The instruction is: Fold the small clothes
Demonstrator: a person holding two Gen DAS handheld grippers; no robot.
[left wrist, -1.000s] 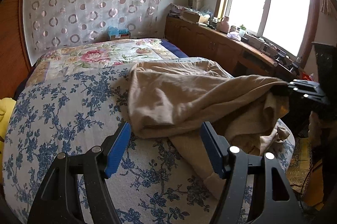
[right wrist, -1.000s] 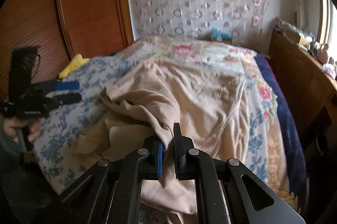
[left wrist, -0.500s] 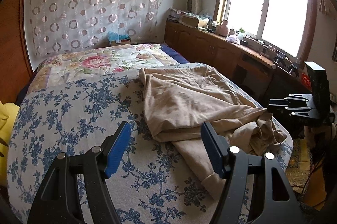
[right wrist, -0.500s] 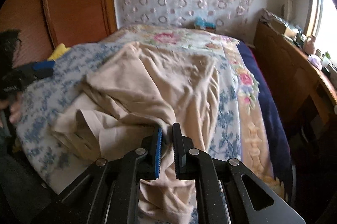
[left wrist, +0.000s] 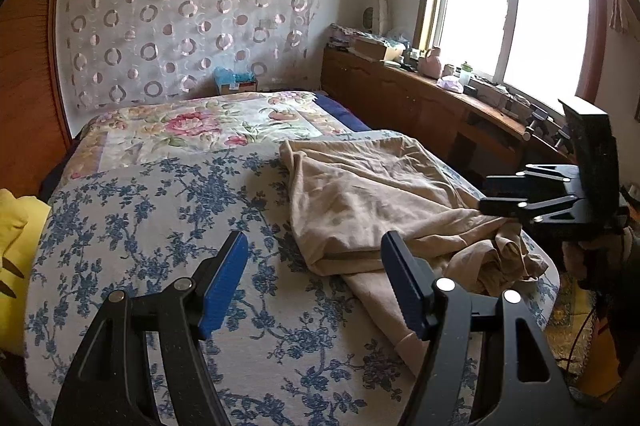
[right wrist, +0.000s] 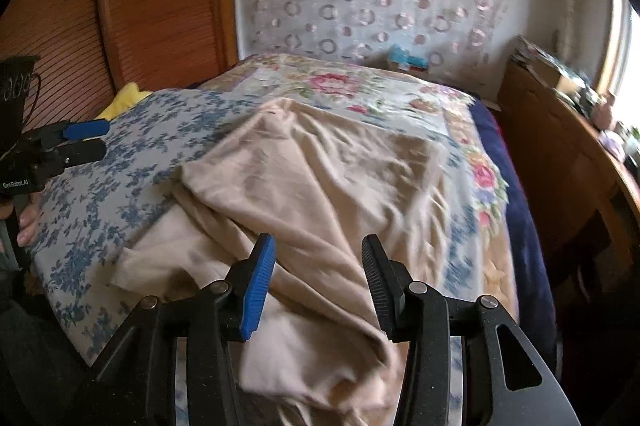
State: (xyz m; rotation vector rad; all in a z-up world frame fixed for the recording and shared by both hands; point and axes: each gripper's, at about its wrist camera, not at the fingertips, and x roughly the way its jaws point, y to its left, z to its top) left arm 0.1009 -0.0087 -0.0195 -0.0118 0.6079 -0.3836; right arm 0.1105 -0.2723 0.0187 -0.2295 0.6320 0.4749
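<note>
On the bedspread [left wrist: 160, 209], the beige garment [left wrist: 360, 193] runs lengthwise toward the headboard.

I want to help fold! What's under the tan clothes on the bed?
Under the tan clothes lies the blue-flowered bedspread. Anything between its bunched layers is hidden.
</note>
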